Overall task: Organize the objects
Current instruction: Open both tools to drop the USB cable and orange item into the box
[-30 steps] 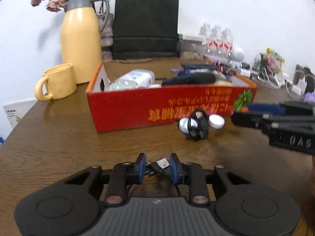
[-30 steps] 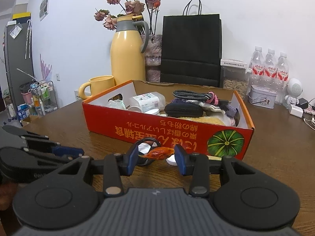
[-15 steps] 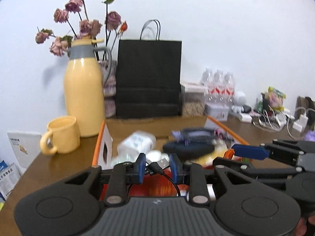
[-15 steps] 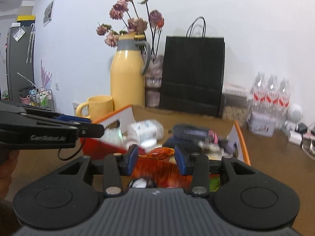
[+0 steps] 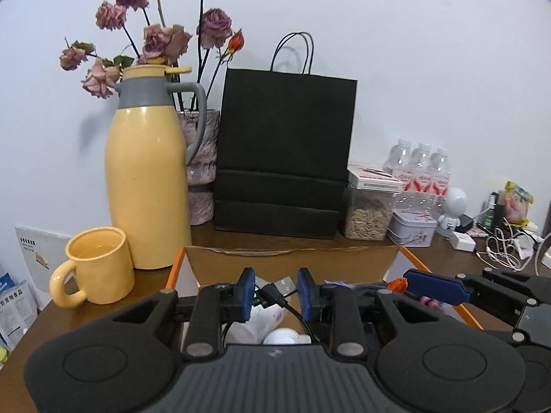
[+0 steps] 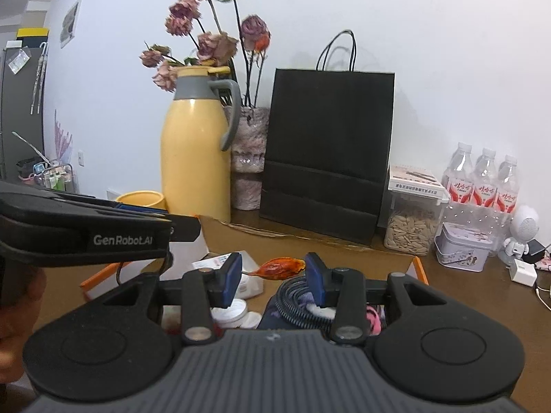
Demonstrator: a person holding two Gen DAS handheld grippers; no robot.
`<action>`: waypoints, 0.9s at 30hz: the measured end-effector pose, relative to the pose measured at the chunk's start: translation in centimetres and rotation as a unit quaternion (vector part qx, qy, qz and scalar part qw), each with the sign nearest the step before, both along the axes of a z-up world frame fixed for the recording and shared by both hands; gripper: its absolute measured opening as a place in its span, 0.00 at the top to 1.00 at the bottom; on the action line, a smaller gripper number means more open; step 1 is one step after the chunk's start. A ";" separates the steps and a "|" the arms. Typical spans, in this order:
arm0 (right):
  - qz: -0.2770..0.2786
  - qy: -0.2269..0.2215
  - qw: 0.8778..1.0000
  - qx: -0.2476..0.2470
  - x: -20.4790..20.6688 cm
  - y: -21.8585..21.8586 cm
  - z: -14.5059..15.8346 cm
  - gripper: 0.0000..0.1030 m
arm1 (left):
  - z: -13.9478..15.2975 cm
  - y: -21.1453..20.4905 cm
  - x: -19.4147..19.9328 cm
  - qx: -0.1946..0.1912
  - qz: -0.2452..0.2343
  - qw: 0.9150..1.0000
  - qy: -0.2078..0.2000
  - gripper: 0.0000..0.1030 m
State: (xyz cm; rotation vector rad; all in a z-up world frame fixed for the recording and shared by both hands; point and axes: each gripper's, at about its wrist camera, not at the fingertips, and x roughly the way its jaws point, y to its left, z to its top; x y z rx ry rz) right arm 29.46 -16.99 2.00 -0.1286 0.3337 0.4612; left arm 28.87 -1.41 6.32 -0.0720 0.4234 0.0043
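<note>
USB cable (image 5: pixel 275 290), one, black with a silver plug, is pinched between the blue pads of the left tool (image 5: pixel 275 292), its cord trailing down below the jaws. One orange-red translucent wrapped piece (image 6: pixel 280 267), what it is I cannot tell, is clenched end to end in the right tool (image 6: pixel 272 273). Both tools hang over one orange-edged cardboard box (image 5: pixel 409 258), side by side, the right tool's blue finger (image 5: pixel 435 289) showing at the right in the left view.

Inside the box, under the left tool, lie a white bottle (image 5: pixel 256 323) and white round lids (image 6: pixel 229 311); under the right tool, a black coiled cord (image 6: pixel 292 301) on a dark pouch, with something pink (image 6: pixel 373 320) beside it.

Beyond the box on the brown worktop (image 5: pixel 103 313) stand one yellow mug (image 5: pixel 94 270), one yellow jug (image 5: pixel 148 179) with a grey collar, one vase of dried roses (image 5: pixel 201 172), one black paper bag (image 5: pixel 286 153), one clear jar of seeds (image 5: pixel 368 215), one small tin (image 5: pixel 411 232) and three water bottles (image 5: pixel 420 168). White chargers and cables (image 5: pixel 499 246) lie far right.
</note>
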 end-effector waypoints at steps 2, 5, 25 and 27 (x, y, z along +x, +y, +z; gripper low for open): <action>-0.002 0.006 1.000 0.001 1.2 0.2 -0.3 0.60 | -0.4 0.3 1.1 -0.005 0.002 1.000 0.006 0.76; -0.008 0.015 1.000 -0.003 2.7 0.5 -0.8 0.60 | -0.9 0.7 2.8 -0.012 0.002 1.000 0.026 0.76; -0.038 0.034 0.998 -0.024 4.5 0.1 -1.6 0.00 | -1.5 0.8 4.4 0.016 0.019 0.999 0.025 0.00; -0.039 0.034 0.998 -0.025 4.5 0.0 -1.6 0.00 | -1.5 0.8 4.4 0.016 0.018 0.999 0.025 0.00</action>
